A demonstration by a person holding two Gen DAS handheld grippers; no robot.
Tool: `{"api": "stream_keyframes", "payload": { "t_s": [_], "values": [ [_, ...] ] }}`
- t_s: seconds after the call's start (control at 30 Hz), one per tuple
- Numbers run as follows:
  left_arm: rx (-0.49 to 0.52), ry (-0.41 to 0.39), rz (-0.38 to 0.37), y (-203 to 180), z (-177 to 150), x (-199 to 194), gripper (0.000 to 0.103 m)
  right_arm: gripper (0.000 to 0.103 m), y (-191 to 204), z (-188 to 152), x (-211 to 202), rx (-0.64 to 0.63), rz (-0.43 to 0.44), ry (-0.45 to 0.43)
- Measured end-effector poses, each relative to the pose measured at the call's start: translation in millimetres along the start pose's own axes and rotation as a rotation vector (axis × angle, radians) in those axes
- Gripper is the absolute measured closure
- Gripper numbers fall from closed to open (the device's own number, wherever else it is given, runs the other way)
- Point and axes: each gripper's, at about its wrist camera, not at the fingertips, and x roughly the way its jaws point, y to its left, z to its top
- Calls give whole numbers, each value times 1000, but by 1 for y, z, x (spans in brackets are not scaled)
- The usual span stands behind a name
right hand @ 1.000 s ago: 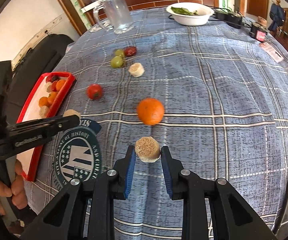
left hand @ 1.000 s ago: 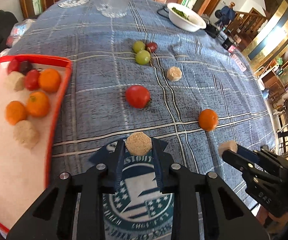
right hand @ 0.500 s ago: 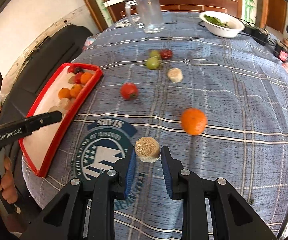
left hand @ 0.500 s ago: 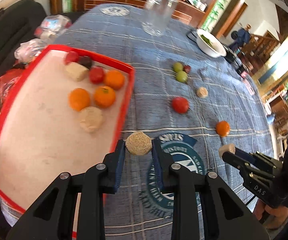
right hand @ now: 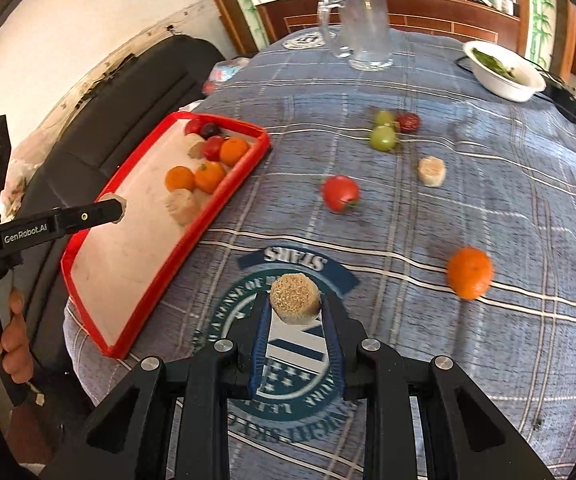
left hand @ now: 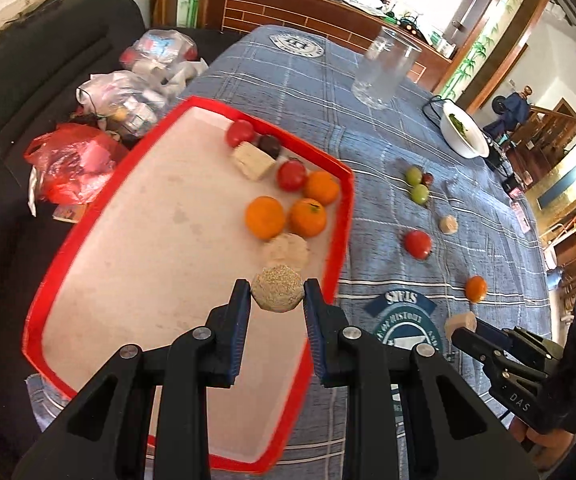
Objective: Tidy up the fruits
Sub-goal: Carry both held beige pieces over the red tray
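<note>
While both hands are loaded, the one that matters right now is the left hand-held gripper (left hand: 278, 300): its blue pads are pinched on a round, grainy tan cake (left hand: 278, 293), flat face turned to the camera, so no long axis to fuss over. In the left wrist view that piece hangs over the lower right part of the red tray (left hand: 68, 240), inside the right rim. Just above it in the frame sits another pale cake (left hand: 287, 250), and beyond that the oranges (left hand: 265, 217) and tomatoes, all crowded toward the tray's upper right. The whole lower left of the tray floor is bare, so I'd guess a straight drop is fine, maybe nudged toward frame left so it doesn't land on its neighbour.

The right hand-held gripper (right hand: 295, 306) is clamped on a second tan cake (right hand: 295, 298) and is clearly the farther one. In the right wrist view it's over the round emblem (right hand: 288, 360) printed on the blue plaid cloth covering the counter (right hand: 488, 200), with the tray off to the upper left of the frame, so it needs to travel that way before letting go.

Still loose on the cloth: an orange (right hand: 469, 267), a tomato (right hand: 340, 194), one more cake (right hand: 432, 171) and the green fruits (right hand: 383, 137) further up.
</note>
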Motion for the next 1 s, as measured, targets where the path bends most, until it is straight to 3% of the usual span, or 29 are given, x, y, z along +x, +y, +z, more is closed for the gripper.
{"api": "stream_keyframes", "payload": {
  "t_s": [0.63, 1.0],
  "values": [
    [123, -66, 106, 13, 16, -8, 78, 77, 38, 18, 14, -63, 12, 21],
    [85, -36, 82, 35, 22, 4, 78, 77, 52, 22, 17, -87, 15, 40]
  ]
}}
